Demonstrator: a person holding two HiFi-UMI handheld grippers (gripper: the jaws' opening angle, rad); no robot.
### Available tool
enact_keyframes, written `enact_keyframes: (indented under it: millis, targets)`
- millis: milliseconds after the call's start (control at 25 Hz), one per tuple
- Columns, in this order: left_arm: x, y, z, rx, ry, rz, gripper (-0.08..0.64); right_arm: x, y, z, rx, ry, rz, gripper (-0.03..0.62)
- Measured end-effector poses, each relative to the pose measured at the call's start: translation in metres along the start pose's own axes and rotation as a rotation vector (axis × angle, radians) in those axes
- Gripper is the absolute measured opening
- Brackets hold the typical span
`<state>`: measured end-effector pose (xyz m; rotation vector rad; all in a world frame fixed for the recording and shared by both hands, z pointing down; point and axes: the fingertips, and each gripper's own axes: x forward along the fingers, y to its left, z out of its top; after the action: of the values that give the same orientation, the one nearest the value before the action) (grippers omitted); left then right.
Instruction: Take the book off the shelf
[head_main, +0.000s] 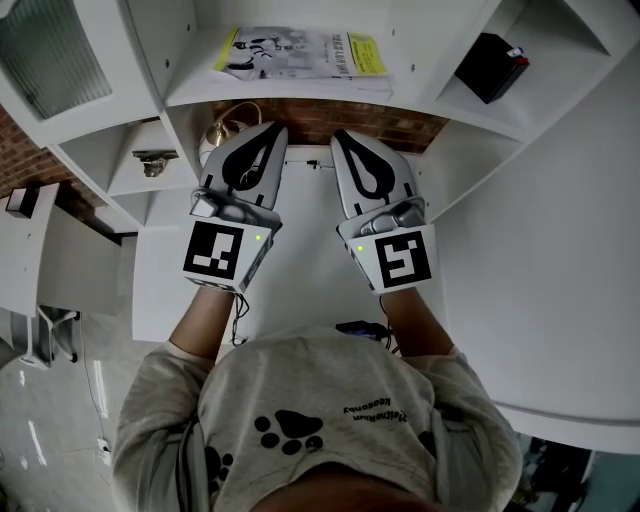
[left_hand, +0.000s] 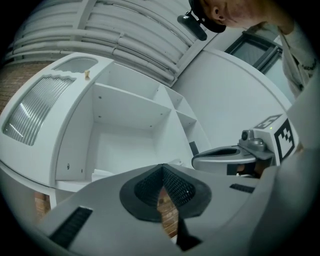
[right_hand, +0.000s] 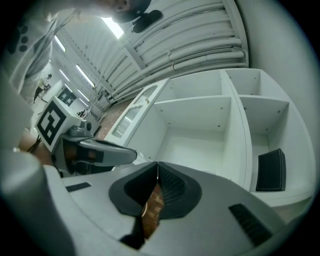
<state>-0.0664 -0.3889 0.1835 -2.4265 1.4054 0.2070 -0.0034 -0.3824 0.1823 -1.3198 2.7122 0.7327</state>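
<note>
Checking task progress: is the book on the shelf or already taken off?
On the shelf: the book lies flat in the middle compartment; the left gripper and right gripper are shut and empty.

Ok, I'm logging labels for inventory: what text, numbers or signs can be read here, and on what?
Nothing reads clearly.
Book: cover print, too small to read.
Shirt: one upside-down line of lettering, too blurred to quote.
Left hand-held gripper, right hand-held gripper: square black-and-white markers, no words.
Black box: no legible label.
</note>
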Motion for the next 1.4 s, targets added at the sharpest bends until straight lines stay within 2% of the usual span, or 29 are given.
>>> enact_keyframes:
  millis: [120, 360, 720, 840, 1200, 1400]
  targets:
    - [0.008, 0.004, 0.0, -0.015, 0.003, -0.003, 0.01, 0.006, -0.002, -0.001, -0.026, 0.009, 0.017, 0.018]
    - [0.017, 0.007, 0.002, 0.002, -0.001, -0.013, 0.01, 0.015, -0.006, -0.003, -0.068, 0.029, 0.046, 0.018]
    - [0.028, 0.014, -0.003, 0.005, 0.009, -0.015, 0.01, 0.035, -0.021, -0.007, -0.207, 0.088, 0.087, 0.024]
    - [0.031, 0.019, -0.005, 0.003, 0.015, -0.01, 0.009, 0.043, -0.024, -0.01, -0.28, 0.136, 0.116, 0.085]
    - [0.039, 0.025, -0.014, -0.008, 0.025, -0.002, 0.009, 0.065, -0.032, -0.021, -0.544, 0.277, 0.234, 0.159]
    - [0.042, 0.027, -0.016, -0.015, 0.03, 0.002, 0.009, 0.071, -0.034, -0.031, -0.635, 0.393, 0.332, 0.207]
